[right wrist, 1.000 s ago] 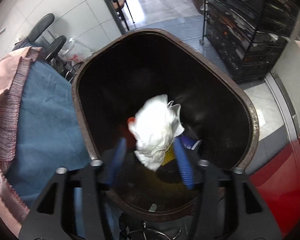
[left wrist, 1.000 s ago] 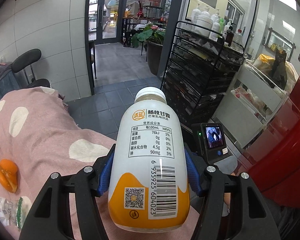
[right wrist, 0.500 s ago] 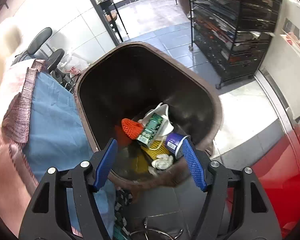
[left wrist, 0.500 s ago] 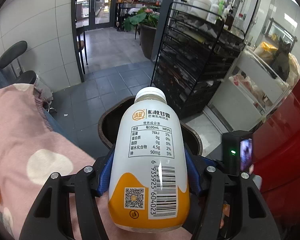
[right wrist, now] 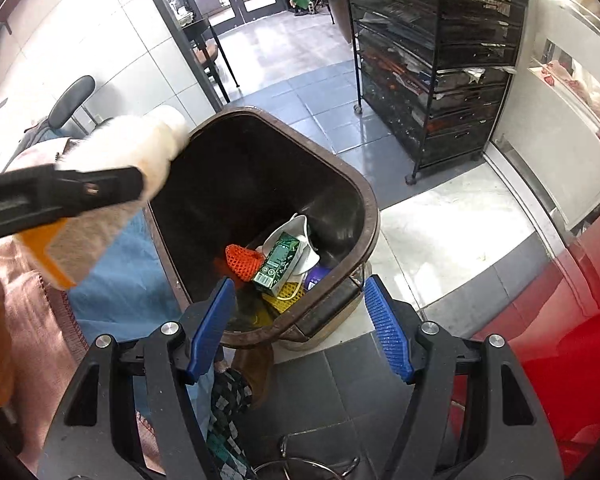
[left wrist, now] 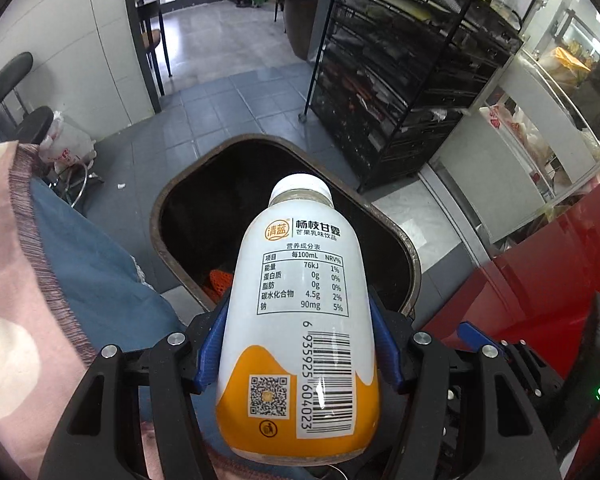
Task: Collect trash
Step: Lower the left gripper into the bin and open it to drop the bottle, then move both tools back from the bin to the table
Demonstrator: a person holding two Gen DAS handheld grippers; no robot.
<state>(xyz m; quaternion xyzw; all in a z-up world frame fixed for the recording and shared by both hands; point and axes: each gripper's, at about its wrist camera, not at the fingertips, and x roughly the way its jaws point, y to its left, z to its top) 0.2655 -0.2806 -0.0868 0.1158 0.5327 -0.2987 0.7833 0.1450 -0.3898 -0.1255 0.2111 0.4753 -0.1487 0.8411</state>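
A white and orange drink bottle (left wrist: 300, 320) with a white cap is held upright between the blue pads of my left gripper (left wrist: 298, 320), which is shut on its body. The bottle's cap hangs over the mouth of a brown trash bin (left wrist: 384, 216) on the floor. In the right wrist view the same bottle (right wrist: 132, 160) appears blurred at the upper left, over the bin's rim (right wrist: 364, 196). My right gripper (right wrist: 300, 292) stands open and holds nothing, above the bin's near edge. Inside lie a green carton (right wrist: 278, 264), an orange net (right wrist: 242, 260) and white paper (right wrist: 296, 232).
A black wire rack (left wrist: 400, 80) on wheels stands right behind the bin. A red surface (left wrist: 540, 280) fills the right side. A pink cloth (left wrist: 20, 320) over blue fabric (left wrist: 100, 272) borders the bin on the left. A black chair (left wrist: 12, 92) stands by the tiled wall.
My left gripper carried the bottle from over the pink cloth to above the bin and tilted down. My right gripper let go of the white paper, which dropped into the bin, then drew back.
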